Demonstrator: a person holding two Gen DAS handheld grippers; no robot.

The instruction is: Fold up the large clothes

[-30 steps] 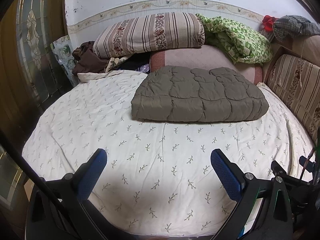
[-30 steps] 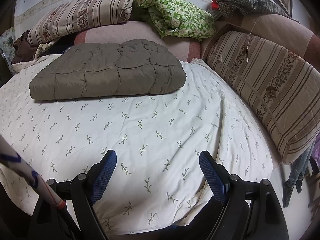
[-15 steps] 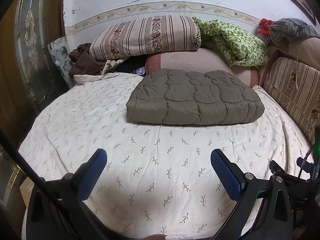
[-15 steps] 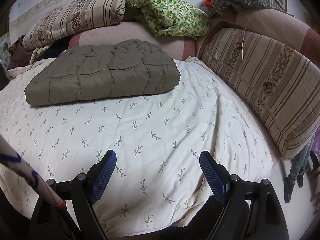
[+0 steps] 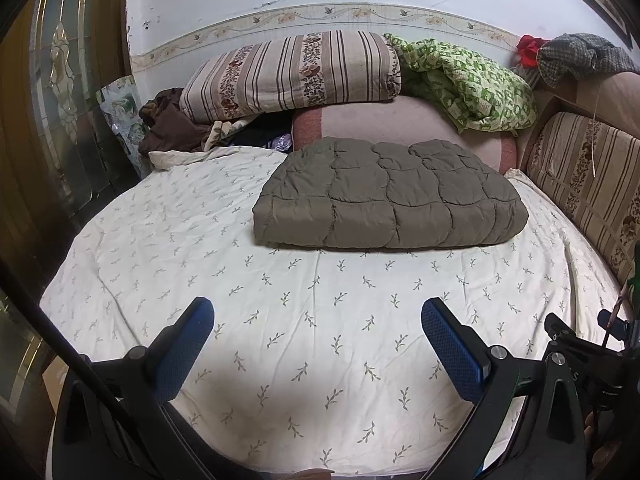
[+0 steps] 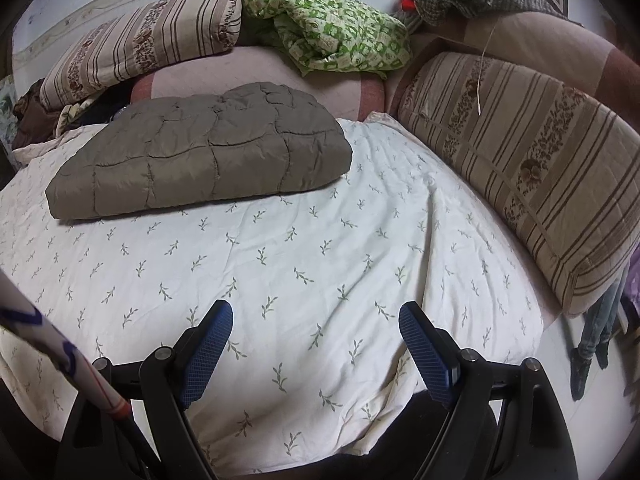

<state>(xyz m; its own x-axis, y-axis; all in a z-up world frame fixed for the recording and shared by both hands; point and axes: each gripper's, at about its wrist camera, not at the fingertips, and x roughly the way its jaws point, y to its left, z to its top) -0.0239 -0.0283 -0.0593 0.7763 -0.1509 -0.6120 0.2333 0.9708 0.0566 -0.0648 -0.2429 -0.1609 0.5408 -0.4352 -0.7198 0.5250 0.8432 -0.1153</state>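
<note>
While the folded grey quilted garment lies on the bed, the left hand-held gripper and right hand-held gripper hover near, jaws spread, holding nothing.

striped pillow, green patterned blanket, leaf-print bedsheet

Olive-brown quilted garment on cream, green-sprigged sheet.

A home bedroom: sheeted bed, piled striped pillows, rumpled bedding.
</note>
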